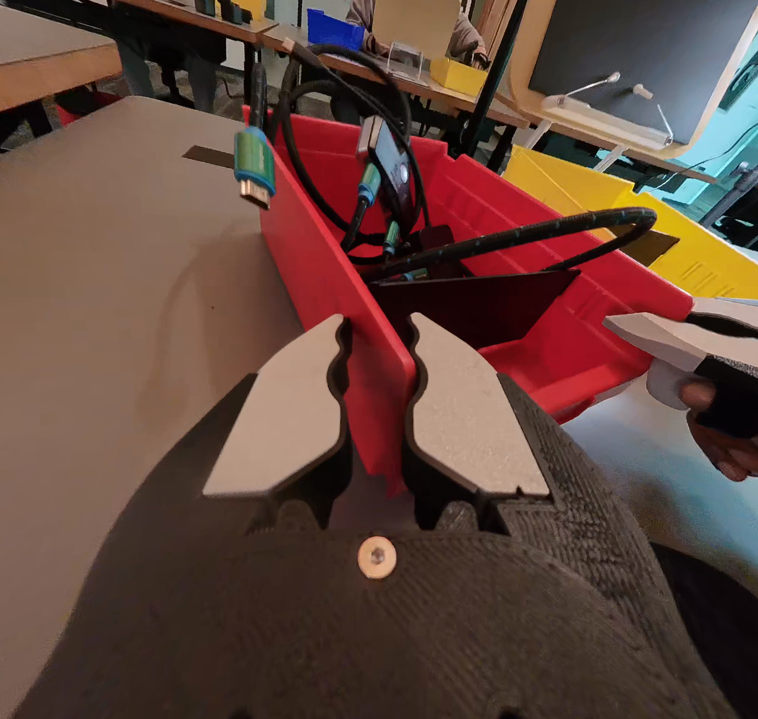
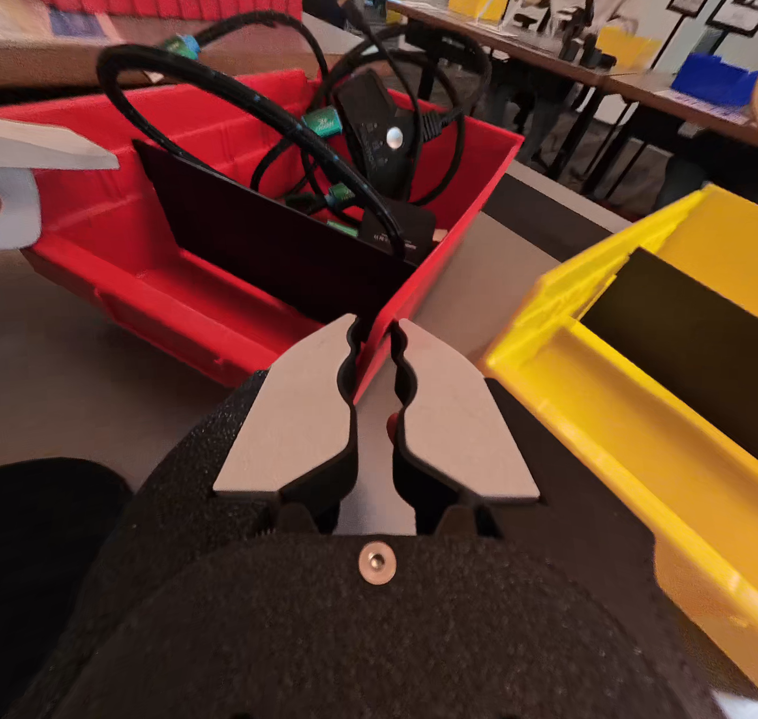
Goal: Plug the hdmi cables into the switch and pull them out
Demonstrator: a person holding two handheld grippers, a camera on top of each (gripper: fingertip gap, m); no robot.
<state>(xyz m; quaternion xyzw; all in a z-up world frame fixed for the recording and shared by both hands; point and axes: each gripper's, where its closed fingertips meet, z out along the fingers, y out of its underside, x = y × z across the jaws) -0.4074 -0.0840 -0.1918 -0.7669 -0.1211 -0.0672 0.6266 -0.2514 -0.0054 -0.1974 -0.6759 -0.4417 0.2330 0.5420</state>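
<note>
While steadying the red bin [image 1: 533, 207] for access to the switch [image 1: 391, 166], grip both side walls evenly and keep level, sparing the hdmi cables [image 1: 512, 236] coiled inside.

Left wrist view: left gripper [image 1: 377, 322] astride the bin's left wall, fingers narrowly parted and pinching it; loose plug [image 1: 254, 166] hanging over the rim.

Right wrist view: right gripper [image 2: 375, 324] straddling the right wall's near corner, fingers narrowly parted, firm contact not discernible; switch propped upright among the cables; yellow bin [image 2: 574, 371] just beside.
</note>
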